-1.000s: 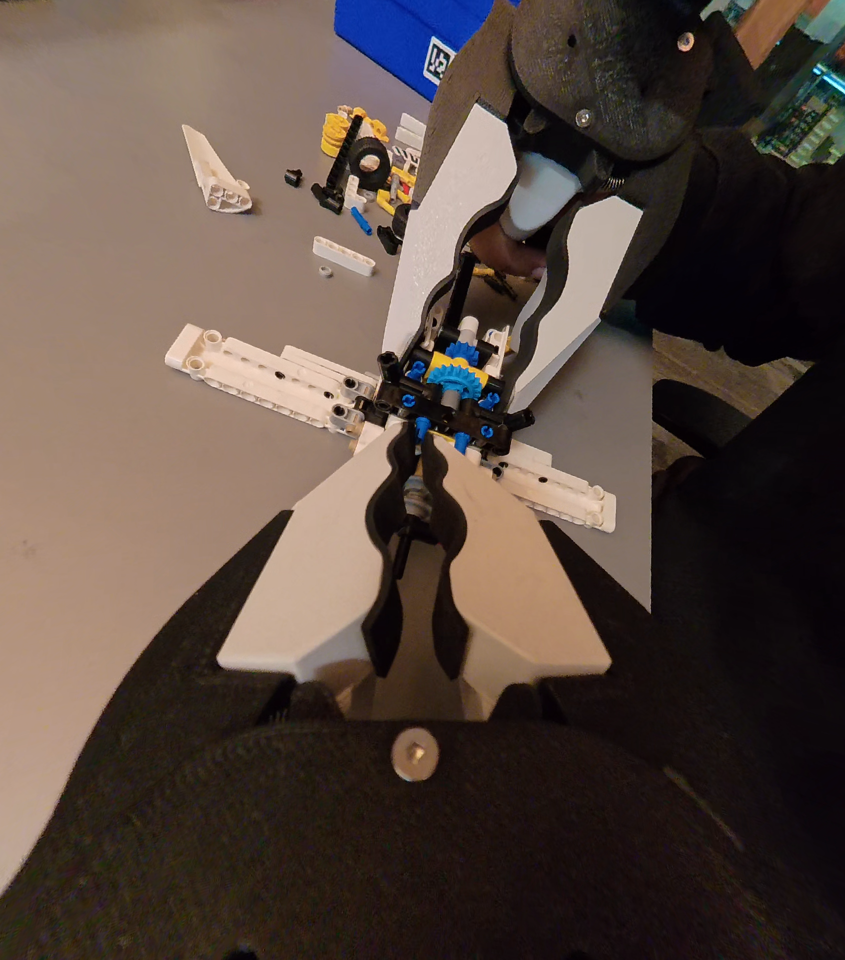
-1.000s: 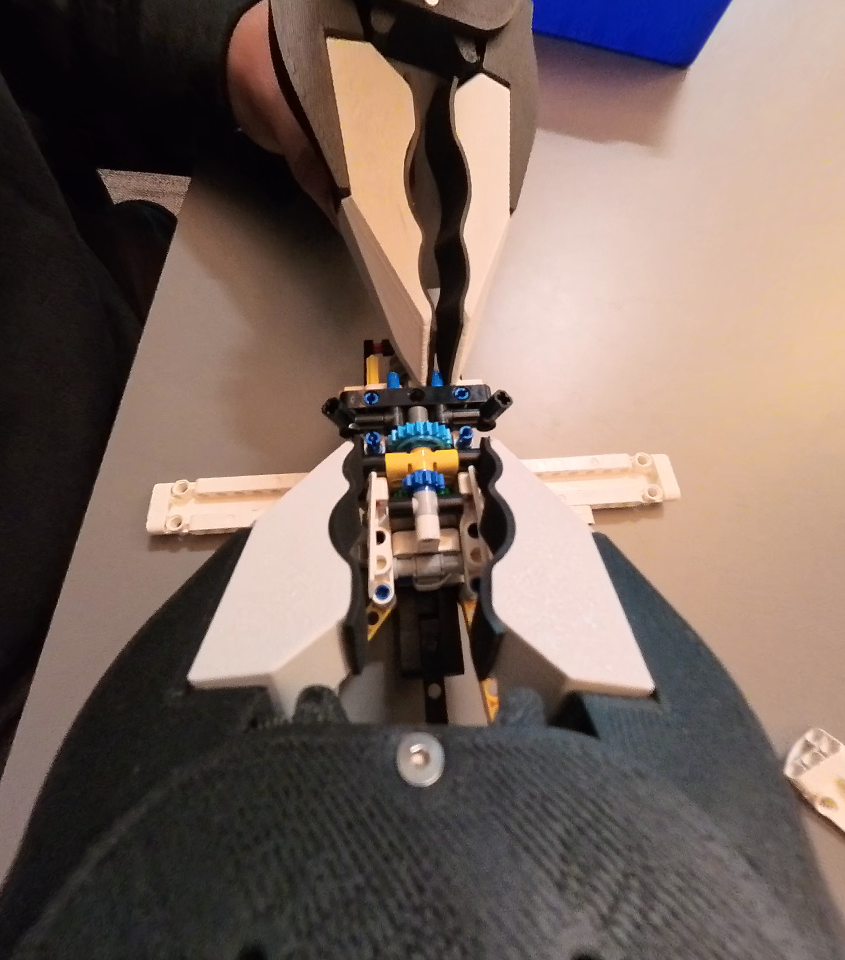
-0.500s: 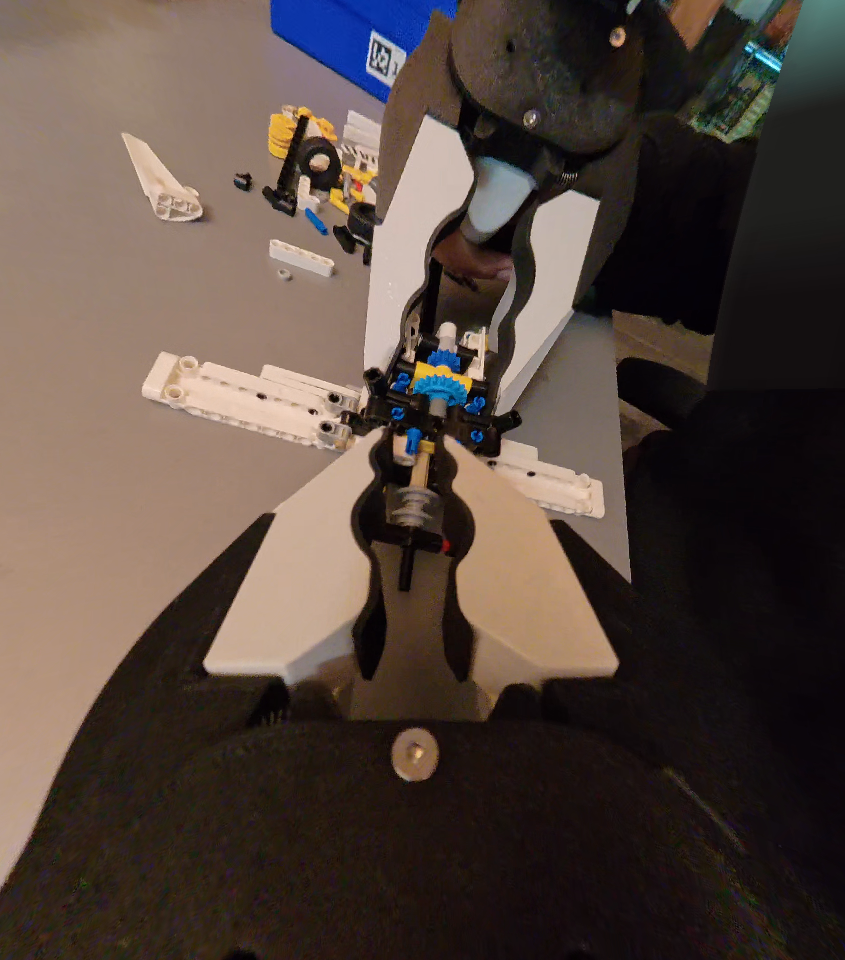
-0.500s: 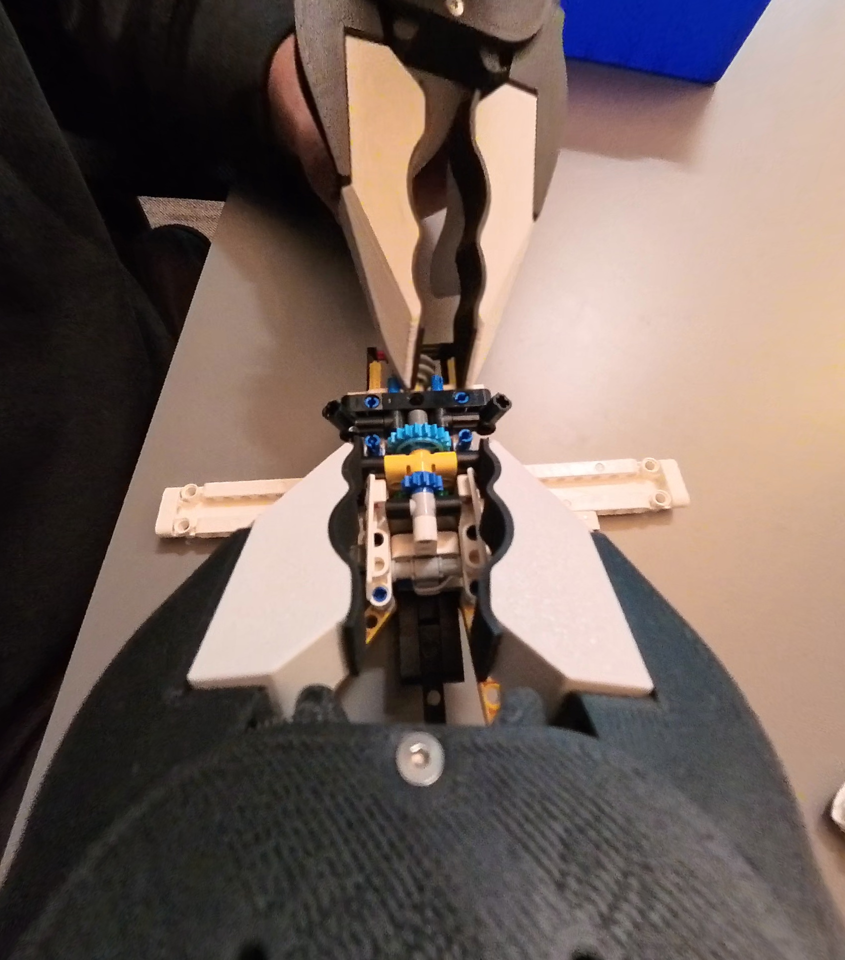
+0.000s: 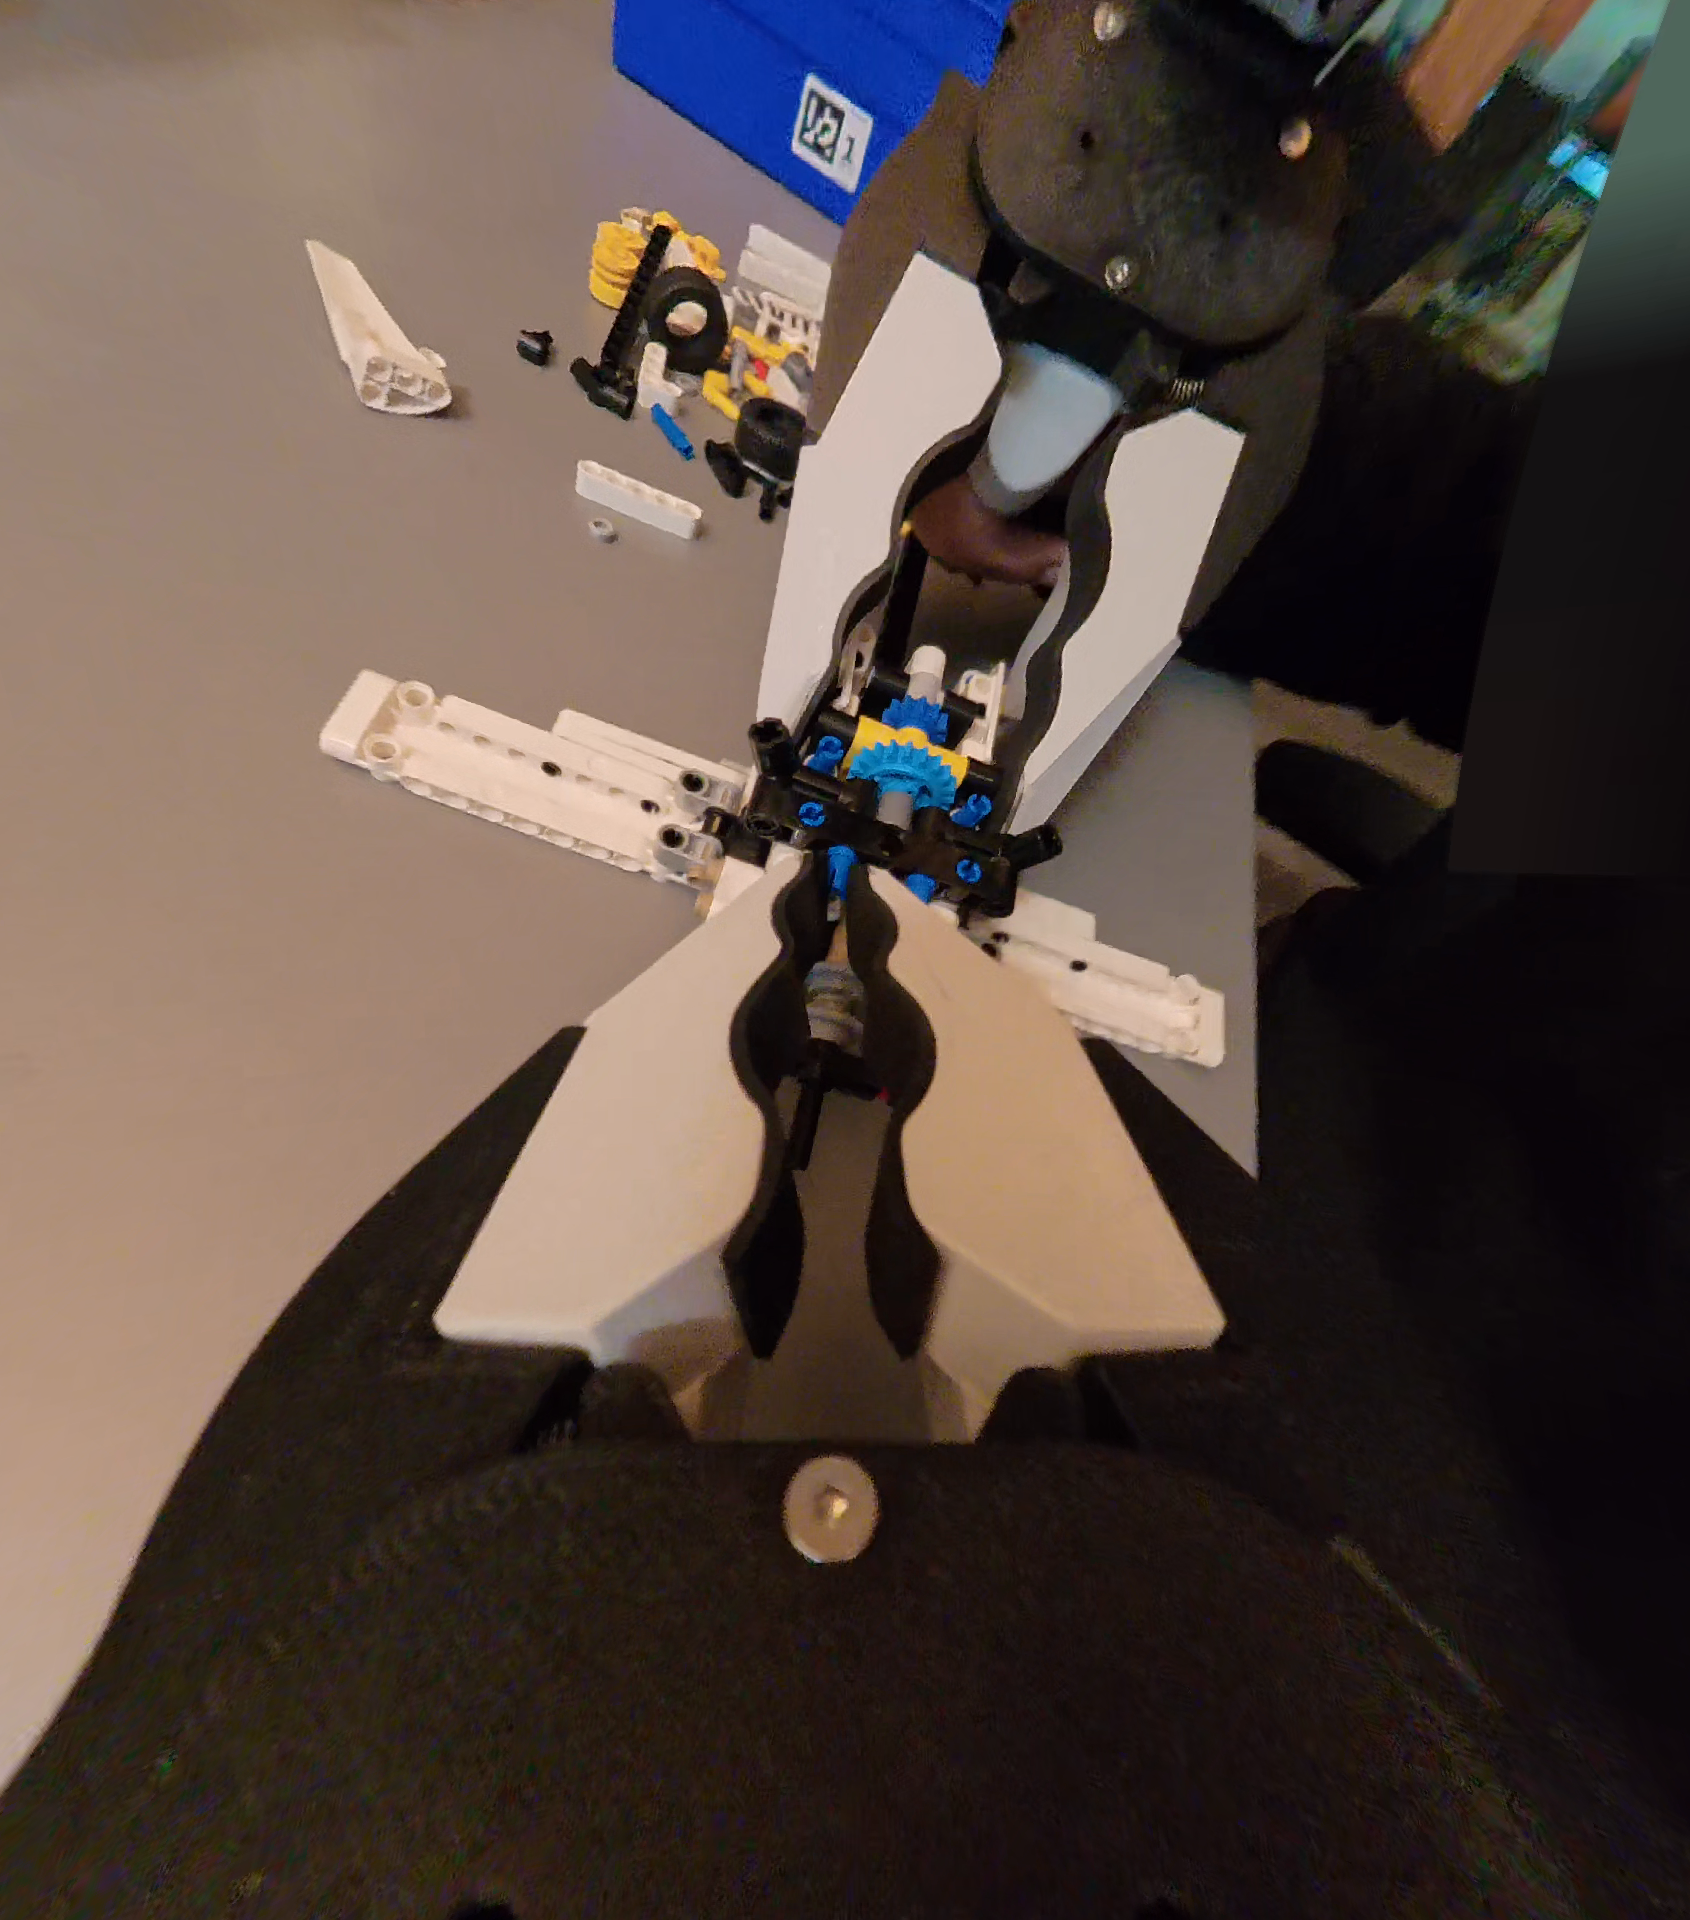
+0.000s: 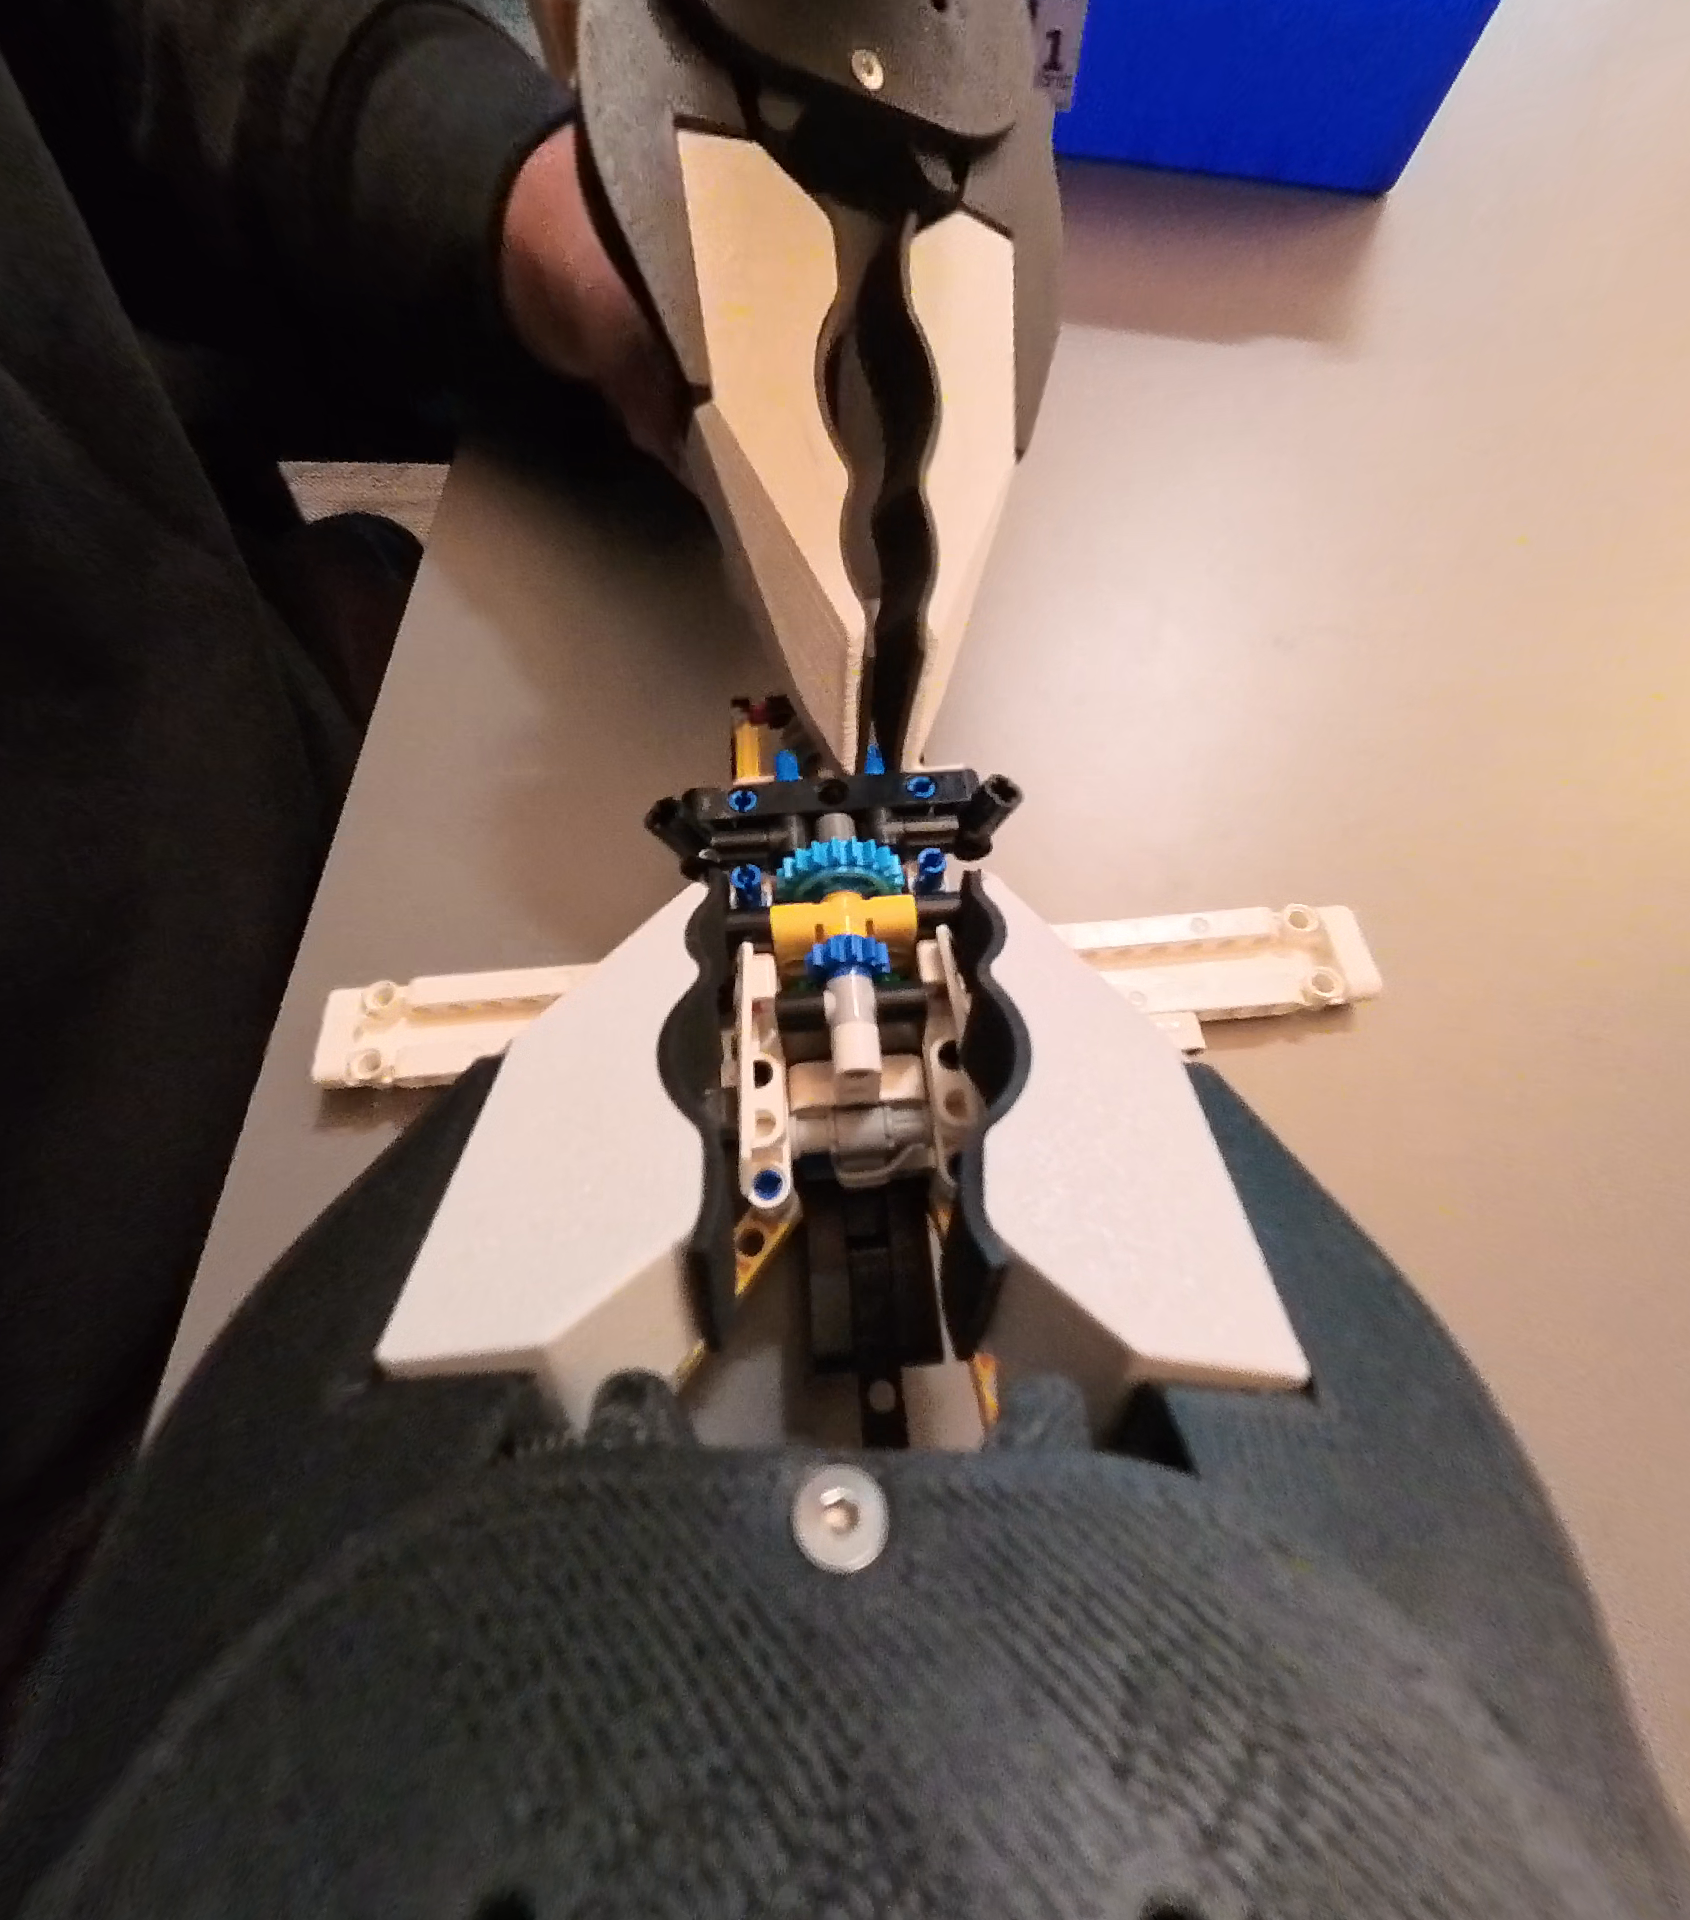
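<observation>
A building-brick model, with a black frame, blue gears and a yellow block, lies on long white panels on the grey table. My left gripper is shut, its tips pinching a blue pin that sticks out of the black frame. A grey and black axle piece lies between the fingers farther back. The right wrist view shows the left gripper coming down onto that pin. My right gripper is shut on the model's body, its pads against the white side beams. The right gripper also shows in the left wrist view.
A blue box stands at the back. Loose parts, a white wing-shaped panel and a short white beam lie behind the model. The table edge runs close on the right. A person's hand and dark sleeve hold the left gripper. Less than 4 cm separates the two grippers' tips.
The left pads opened off the blue pin half a second ago and have come together on it once more. The right gripper kept its hold on the model.
</observation>
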The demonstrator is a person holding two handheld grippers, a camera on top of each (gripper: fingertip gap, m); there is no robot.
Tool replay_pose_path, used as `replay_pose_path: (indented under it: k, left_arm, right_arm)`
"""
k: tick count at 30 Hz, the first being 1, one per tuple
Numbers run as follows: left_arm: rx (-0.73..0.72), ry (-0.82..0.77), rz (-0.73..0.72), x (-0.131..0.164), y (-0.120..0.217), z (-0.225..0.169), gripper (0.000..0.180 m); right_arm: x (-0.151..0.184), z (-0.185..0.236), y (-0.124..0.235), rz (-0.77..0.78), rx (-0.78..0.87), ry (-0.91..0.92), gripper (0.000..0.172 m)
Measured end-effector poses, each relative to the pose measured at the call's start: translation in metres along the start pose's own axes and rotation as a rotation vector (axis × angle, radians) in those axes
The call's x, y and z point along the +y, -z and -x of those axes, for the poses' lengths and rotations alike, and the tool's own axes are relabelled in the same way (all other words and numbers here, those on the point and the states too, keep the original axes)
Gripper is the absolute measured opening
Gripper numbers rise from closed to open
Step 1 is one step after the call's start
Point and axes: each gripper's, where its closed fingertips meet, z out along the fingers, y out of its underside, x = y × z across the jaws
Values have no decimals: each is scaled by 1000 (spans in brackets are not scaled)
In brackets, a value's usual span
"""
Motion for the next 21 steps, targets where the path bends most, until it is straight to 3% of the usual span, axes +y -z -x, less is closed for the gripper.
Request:
replay_pose_path:
  k: [3, 6, 9, 21]
  left_arm:
    - [-97, 5, 15, 7, 15, 17, 0]
    - [-99, 91, -91, 2, 48, 33, 0]
    - [-113, 31, -80, 1, 40, 24, 0]
    - [-135, 112, -168, -18, 46, 45, 0]
  right_arm:
    - [4, -2, 3, 28, 26, 9, 44]
    - [19, -15, 26, 22, 60, -51, 43]
    - [14, -10, 17, 39, 66, -16, 43]
    - [11, -18, 14, 35, 139, -48, 43]
